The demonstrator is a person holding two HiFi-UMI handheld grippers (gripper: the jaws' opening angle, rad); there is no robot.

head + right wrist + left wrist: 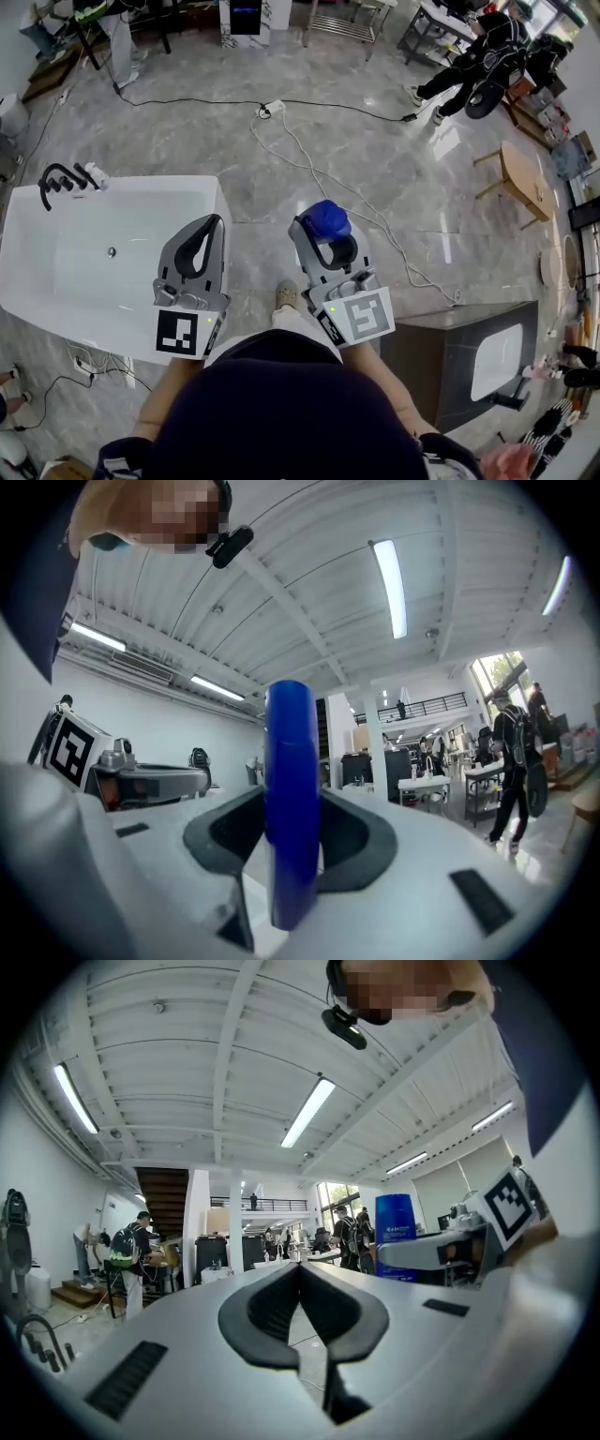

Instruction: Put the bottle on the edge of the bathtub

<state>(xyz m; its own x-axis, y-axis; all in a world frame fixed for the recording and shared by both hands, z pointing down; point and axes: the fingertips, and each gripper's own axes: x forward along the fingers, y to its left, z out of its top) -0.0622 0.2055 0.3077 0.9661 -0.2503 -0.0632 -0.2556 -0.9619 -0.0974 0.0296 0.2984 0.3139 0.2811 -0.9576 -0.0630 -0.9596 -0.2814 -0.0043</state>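
Smooth, glossy blue bottle (290, 761), narrow with a rounded top, clamped upright in the ribbed dark jaws of the right gripper (325, 231), above polished grey marble floor (394, 178). Left gripper (215, 223) just beside, jaws together on nothing, over the right edge of the white, round-cornered bathtub (141, 184). Black faucet (58, 178) at its far left; white cable (309, 169) strewn beyond.

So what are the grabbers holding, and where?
The right gripper holds the blue bottle, fingers squeezing its sides below the top. The left gripper is shut and empty.
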